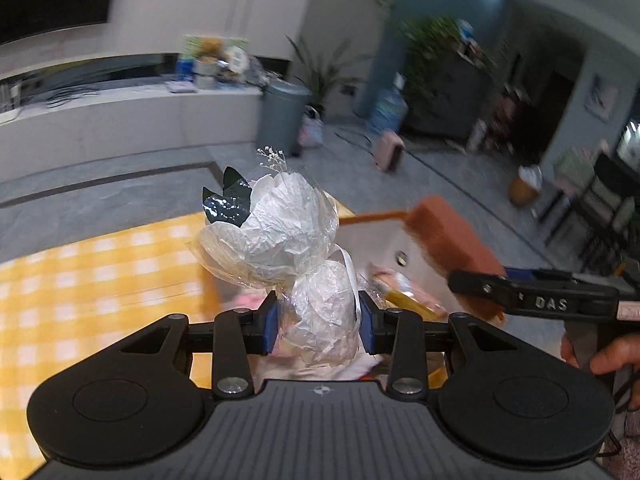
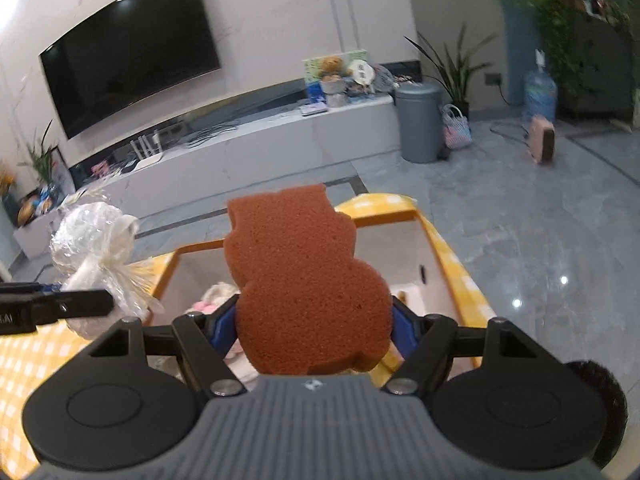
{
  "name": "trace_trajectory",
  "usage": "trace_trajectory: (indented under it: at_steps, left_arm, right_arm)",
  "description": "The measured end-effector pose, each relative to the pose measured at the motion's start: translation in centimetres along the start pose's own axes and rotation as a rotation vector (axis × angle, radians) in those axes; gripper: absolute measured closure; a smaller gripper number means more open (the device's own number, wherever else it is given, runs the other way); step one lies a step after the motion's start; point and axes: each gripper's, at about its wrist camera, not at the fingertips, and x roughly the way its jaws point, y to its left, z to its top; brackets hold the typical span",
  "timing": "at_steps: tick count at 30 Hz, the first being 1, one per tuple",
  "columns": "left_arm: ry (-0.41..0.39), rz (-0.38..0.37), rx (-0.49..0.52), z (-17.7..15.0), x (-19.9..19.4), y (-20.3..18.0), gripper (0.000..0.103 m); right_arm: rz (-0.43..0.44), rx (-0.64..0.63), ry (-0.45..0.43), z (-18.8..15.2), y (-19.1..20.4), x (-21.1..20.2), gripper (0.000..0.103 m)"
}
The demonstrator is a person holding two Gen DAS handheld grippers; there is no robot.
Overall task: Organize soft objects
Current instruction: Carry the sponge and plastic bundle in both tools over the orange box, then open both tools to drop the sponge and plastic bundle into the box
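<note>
Left hand-held gripper point(image 1: 318, 320): blue pads pressed on the lower wrap of a bouquet point(image 1: 276, 232); fingers narrow, holding it upright.
Bouquet: white crinkled paper under clear film, dark leaves at its 10 o'clock, tiny white sprigs at 12 o'clock. In the right wrist view it sits at 9 o'clock point(image 2: 94, 240), with a cream ribbon bow.
Right hand-held gripper point(image 2: 314, 320): clamped on a brown sponge point(image 2: 304, 280), held face-on to the camera; its lower lobe sits between the pads.
Sponge: animal-shaped outline, coarse pores. In the left wrist view it shows edge-on at 3 o'clock point(image 1: 452, 236), above the bin.
Bin point(image 2: 400, 240): white inside, orange rim, on the tabletop point(image 1: 100, 272); directly below both held items. Pink and cream soft pieces lie inside; cannot tell what they are.
Tabletop: yellow-and-white check cloth.
Background: television point(image 2: 128, 60), grey trash can point(image 2: 418, 124).
</note>
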Motion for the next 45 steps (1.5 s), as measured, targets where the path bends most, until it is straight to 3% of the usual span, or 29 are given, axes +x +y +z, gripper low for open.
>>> trace_trajectory:
  at_steps: [8,14,18,20,22,24,34,39,45]
  left_arm:
    - [0.134,-0.006,0.066,-0.3,7.4,-2.4,0.059]
    - [0.191,0.004,0.081,-1.5,8.9,-1.8,0.059]
    - [0.189,0.01,0.077,-2.0,8.8,-1.3,0.051]
    - [0.18,0.007,0.07,-2.1,8.6,-1.1,0.044]
    - [0.168,0.006,0.063,-2.0,8.1,-1.1,0.03]
    - [0.154,0.002,0.053,-2.1,7.5,-1.0,0.027]
    - [0.066,0.016,0.063,-1.7,2.7,-2.0,0.023]
    - [-0.043,0.058,0.118,-2.9,-1.5,-3.8,0.023]
    - [-0.168,0.05,0.095,-4.6,-7.5,-5.4,0.023]
  right_arm:
    - [-0.016,-0.04,0.071,0.0,-2.0,4.0,0.03]
    - [-0.011,-0.076,0.107,-0.6,-2.0,6.3,0.029]
    - [-0.009,-0.081,0.117,-0.9,-2.0,7.1,0.028]
    - [-0.003,-0.074,0.123,-0.8,-2.0,7.2,0.025]
    - [0.002,-0.071,0.12,-0.7,-2.0,7.0,0.021]
    - [0.009,-0.075,0.12,-0.5,-1.8,6.8,0.017]
    - [0.0,-0.111,0.094,0.1,0.1,2.7,0.014]
    - [0.008,-0.138,0.062,-0.1,1.4,-1.2,0.013]
    - [0.034,-0.16,0.006,-0.8,3.3,-6.8,0.008]
